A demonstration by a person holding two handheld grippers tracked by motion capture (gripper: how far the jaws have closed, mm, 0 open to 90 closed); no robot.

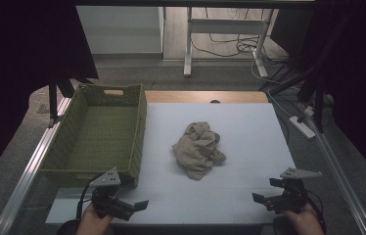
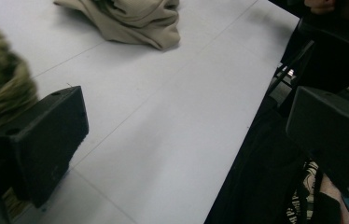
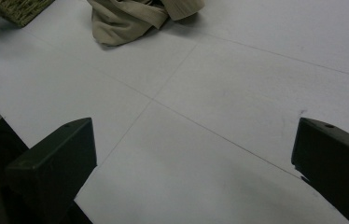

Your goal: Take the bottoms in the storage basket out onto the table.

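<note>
Crumpled beige cloth on white mat; woven green basket beside

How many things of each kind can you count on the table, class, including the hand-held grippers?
Woven baskets: 1
Crumpled beige cloths: 1
Grippers: 2, the left gripper and the right gripper, both open
Total: 4

A crumpled beige cloth garment lies bunched in a loose heap near the middle of the white tabletop, just beside an empty green woven rectangular basket at the left.
</note>
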